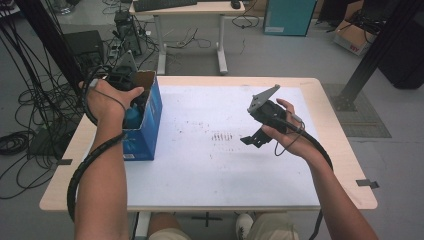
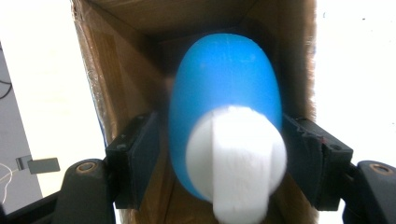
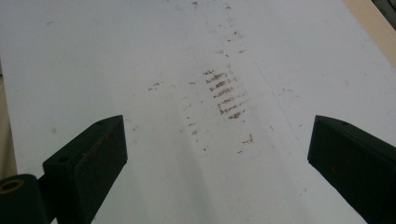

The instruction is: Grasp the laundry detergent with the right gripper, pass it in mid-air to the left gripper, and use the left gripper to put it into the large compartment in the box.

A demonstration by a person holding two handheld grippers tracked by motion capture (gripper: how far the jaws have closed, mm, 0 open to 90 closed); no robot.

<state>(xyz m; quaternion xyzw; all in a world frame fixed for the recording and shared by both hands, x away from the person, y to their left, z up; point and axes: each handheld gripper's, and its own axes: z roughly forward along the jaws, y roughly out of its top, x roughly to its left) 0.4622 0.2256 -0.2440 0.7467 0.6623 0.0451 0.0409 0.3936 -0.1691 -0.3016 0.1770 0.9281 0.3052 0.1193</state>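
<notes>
Left gripper (image 2: 224, 154) clamps the blue bottle (image 2: 224, 102), its long axis pointing down into the box (image 1: 150, 112); right gripper (image 3: 217, 158) idle, jaws spread.

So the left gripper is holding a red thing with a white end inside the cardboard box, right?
Not quite. The thing is blue, not red. The left gripper view shows it: the left gripper has a jaw on each side of a blue rounded thing with a white end, inside the cardboard box. The rest is right.
</notes>
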